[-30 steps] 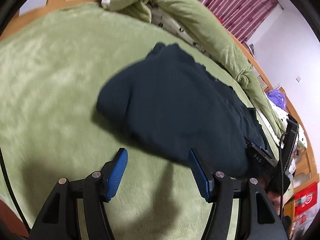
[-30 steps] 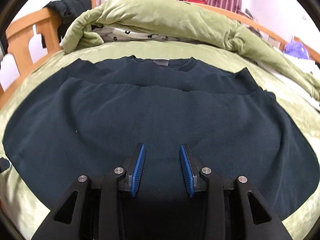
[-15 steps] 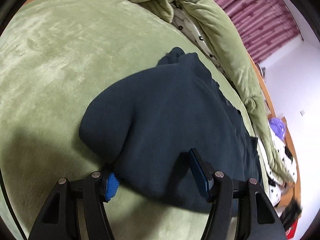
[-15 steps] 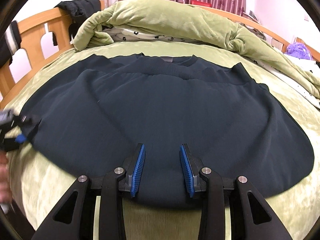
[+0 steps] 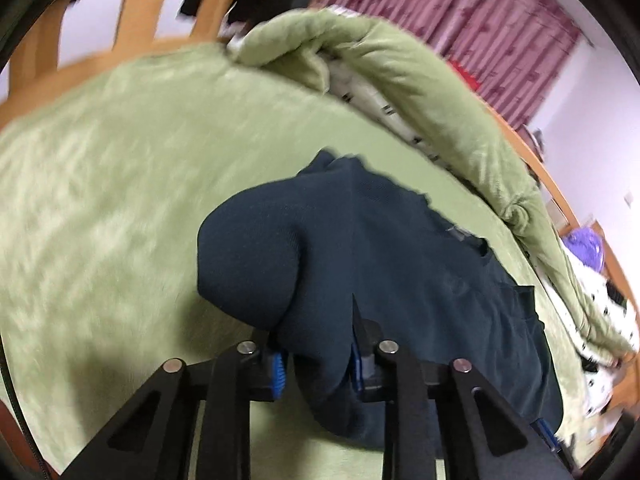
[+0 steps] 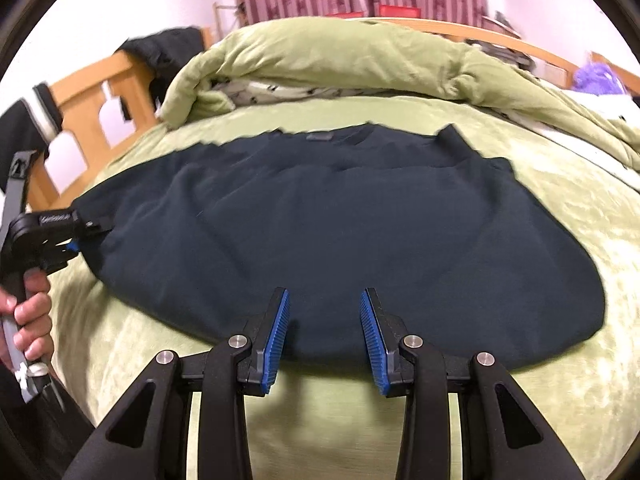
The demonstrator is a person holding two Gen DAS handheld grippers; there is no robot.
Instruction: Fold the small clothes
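My left tongs (image 5: 316, 356) have just closed on the dark navy knit sweater's (image 6: 340, 216) left edge, my right tongs (image 6: 324, 336) hang open and empty above its near hem, so I judge folding barely begun.

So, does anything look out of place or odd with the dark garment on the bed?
Nothing looks damaged. Only one side of the dark garment is bunched, where the left gripper has just closed on it; the rest lies flat on the green blanket.
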